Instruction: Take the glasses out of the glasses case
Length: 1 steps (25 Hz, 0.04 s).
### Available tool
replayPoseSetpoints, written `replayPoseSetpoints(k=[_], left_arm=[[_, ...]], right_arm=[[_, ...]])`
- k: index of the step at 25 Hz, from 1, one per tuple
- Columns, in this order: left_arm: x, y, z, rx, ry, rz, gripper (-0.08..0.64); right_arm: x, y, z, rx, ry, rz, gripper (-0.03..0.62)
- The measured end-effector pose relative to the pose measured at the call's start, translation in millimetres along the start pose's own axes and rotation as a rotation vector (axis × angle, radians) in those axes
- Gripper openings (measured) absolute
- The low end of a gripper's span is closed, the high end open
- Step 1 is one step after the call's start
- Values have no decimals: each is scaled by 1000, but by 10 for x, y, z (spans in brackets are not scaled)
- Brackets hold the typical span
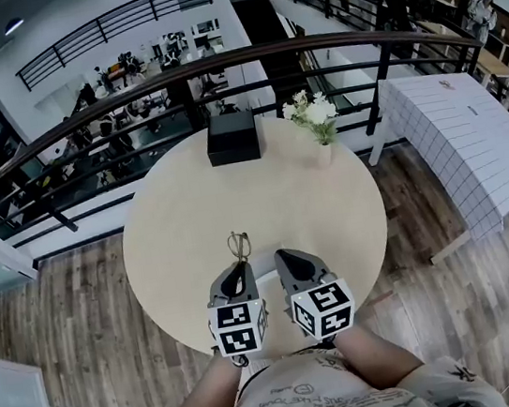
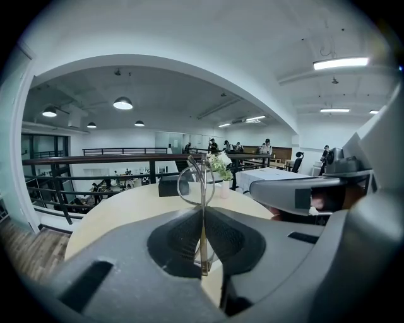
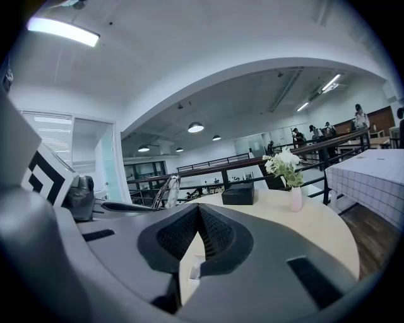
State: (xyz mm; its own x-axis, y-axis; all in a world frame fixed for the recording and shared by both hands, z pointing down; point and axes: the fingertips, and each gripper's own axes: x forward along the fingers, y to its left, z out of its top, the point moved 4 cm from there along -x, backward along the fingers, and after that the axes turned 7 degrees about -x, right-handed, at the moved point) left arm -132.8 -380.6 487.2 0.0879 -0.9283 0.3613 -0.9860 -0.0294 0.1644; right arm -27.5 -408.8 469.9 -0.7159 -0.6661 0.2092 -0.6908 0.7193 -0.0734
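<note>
**Glasses pinched in the left fingers, well clear of the case**

The left gripper (image 1: 237, 271) is clamped on the glasses (image 1: 239, 246). In the left gripper view a thin metal frame (image 2: 203, 214) runs upright between the ribbed dark pads, and a round wire-rimmed lens stands out past the tips toward 12 o'clock. So the long axis lies along the fingers, pointing away from the person.

The right gripper (image 1: 291, 261) sits just beside it at 3 o'clock. Its fingers are closed tip to tip with nothing between them, only pale tabletop (image 1: 172, 220) showing through the gap below.

The black box-shaped glasses case (image 1: 231, 138) rests at the round tabletop's 12 o'clock edge, well apart from both grippers. A small vase of white flowers (image 1: 318, 120) stands near it at 1 o'clock.

By my reading the glasses are out and only need setting down. The left hand alone carries them. The frame looks slight and springy, the lenses smooth, and the tabletop matte and flat.
</note>
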Motion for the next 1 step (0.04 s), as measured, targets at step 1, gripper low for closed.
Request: replayPoseSetpoints(k=[1], left_arm=[[10,14,1,0,2,-1,25]], right_arm=[[16,2,2,0,1,-1,14]])
